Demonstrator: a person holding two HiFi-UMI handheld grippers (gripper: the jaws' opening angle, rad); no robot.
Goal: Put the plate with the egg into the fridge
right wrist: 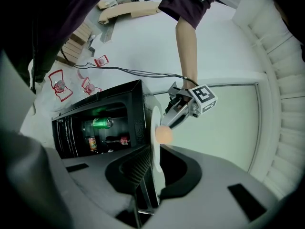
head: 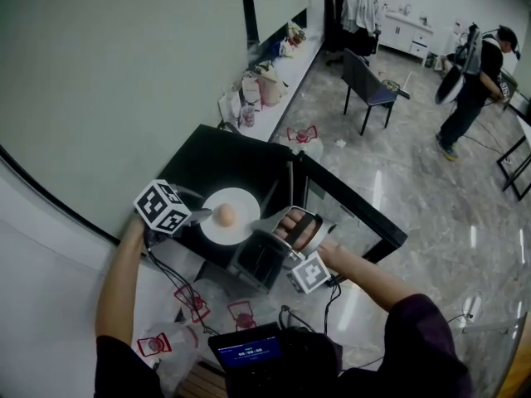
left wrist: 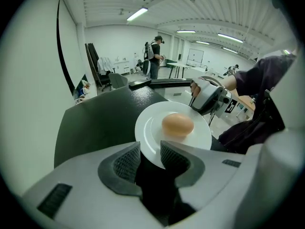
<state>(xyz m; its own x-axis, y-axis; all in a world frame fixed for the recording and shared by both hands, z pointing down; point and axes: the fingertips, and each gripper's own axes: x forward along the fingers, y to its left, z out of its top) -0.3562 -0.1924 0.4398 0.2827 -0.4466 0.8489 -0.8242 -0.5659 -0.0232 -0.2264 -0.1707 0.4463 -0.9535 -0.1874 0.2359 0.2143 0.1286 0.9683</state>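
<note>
Left hand-held gripper (head: 199,215) was clenched on plate (head: 242,201) rim | right hand-held gripper (head: 255,227) clamped opposite rim, likely to keep it level so egg (head: 225,214) would not roll | plate at frame centre over fridge (head: 224,160) top, not yet inside | door (head: 348,214) open at right

The left gripper (left wrist: 151,153) angles downward, its fingers (left wrist: 126,161) clamped on the near rim of the plate (head: 238,203). The right gripper (right wrist: 155,165), rolled onto its side, pinches the opposite rim. Both bare forearms reach forward.
</note>
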